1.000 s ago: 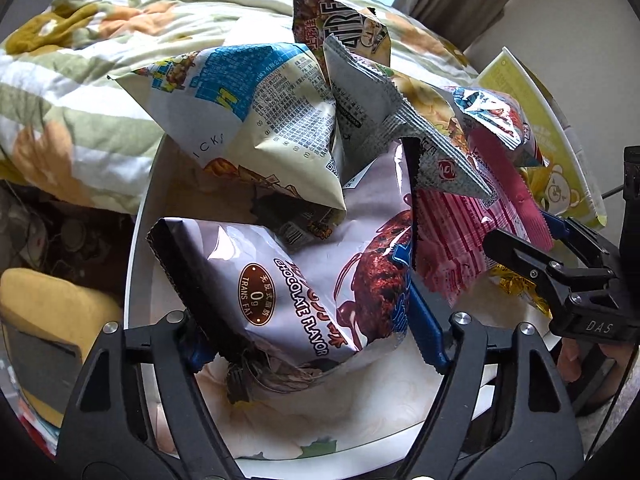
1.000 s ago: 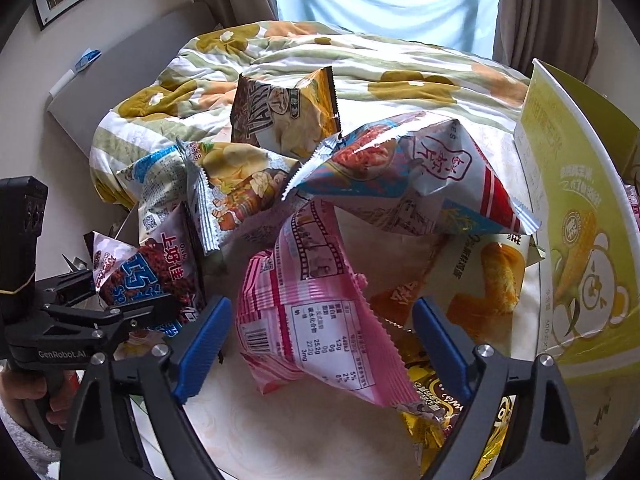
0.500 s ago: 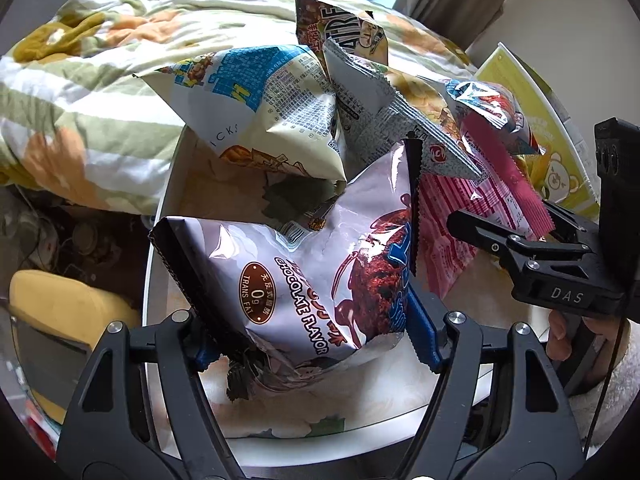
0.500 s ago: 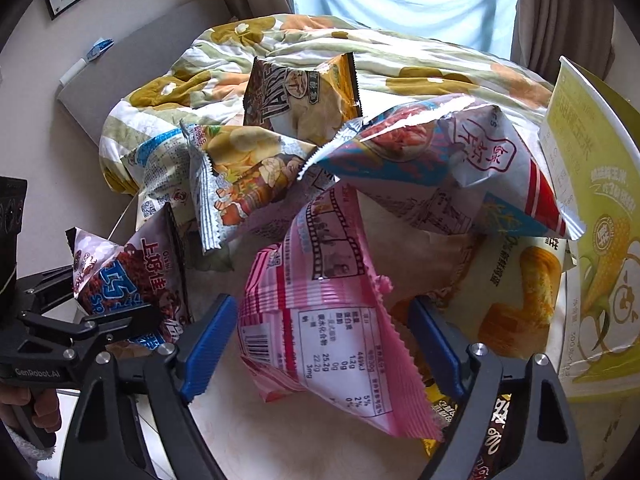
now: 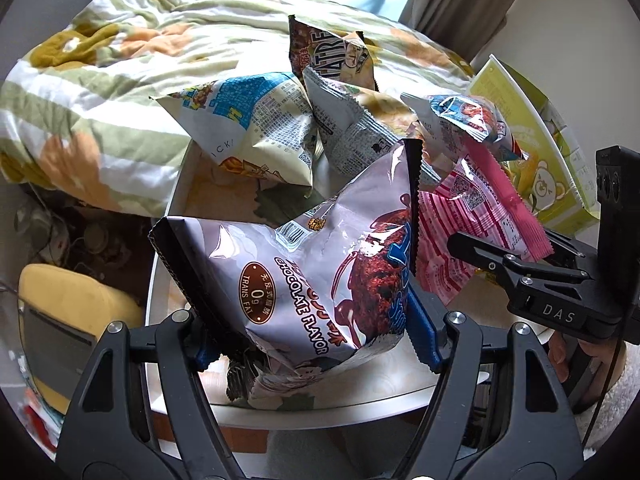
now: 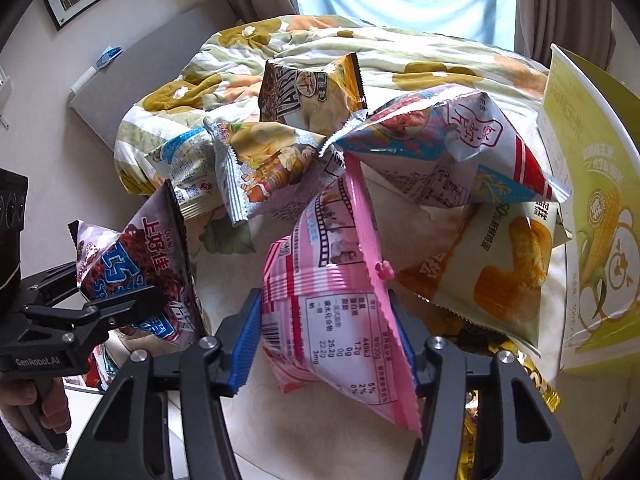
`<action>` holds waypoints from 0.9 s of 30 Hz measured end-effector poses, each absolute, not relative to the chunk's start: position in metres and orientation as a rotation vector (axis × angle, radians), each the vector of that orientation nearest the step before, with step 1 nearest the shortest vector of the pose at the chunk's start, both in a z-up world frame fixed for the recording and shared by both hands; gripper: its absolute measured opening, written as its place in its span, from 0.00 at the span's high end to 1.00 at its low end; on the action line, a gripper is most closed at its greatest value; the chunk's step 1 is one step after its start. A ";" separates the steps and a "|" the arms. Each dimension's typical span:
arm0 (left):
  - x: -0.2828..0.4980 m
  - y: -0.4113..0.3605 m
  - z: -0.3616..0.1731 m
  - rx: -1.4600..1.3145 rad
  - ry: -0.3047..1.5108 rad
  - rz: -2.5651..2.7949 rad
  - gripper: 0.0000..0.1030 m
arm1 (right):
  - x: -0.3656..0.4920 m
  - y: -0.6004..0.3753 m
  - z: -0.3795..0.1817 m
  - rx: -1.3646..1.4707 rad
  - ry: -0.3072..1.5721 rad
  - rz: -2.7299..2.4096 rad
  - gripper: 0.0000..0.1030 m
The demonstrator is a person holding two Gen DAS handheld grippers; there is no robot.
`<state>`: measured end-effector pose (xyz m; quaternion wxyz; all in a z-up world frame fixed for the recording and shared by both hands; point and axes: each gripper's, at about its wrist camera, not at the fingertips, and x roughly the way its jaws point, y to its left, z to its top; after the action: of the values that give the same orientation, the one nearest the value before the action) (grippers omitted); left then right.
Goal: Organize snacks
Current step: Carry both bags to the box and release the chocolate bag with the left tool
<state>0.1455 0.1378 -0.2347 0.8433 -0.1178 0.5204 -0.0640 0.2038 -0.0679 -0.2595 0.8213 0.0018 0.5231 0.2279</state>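
We grip the chocolate bag at lower centre in the left tool, the pink bag in the right tool. We'd lift both gently, clear of the pile on the surface.

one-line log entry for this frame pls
left gripper: shut on chocolate bag | right gripper: shut on pink bag | both bags above tray | other snacks piled behind
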 end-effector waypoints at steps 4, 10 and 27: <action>0.136 0.130 -0.219 -0.245 1.074 -0.110 0.31 | 0.191 -0.074 -0.248 0.019 1.100 0.518 0.48; 0.120 0.114 -0.189 -0.242 1.023 -0.054 0.31 | 0.177 -0.087 -0.218 0.024 1.032 0.580 0.49; 0.130 -0.027 -0.079 -0.211 0.824 -0.054 0.31 | 0.178 -0.239 -0.106 0.073 0.857 0.543 0.48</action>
<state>0.1300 -0.0269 -0.0789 0.9105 -0.1024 0.3999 -0.0261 0.1777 -0.2390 -0.1058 0.8734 0.0349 0.4104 0.2597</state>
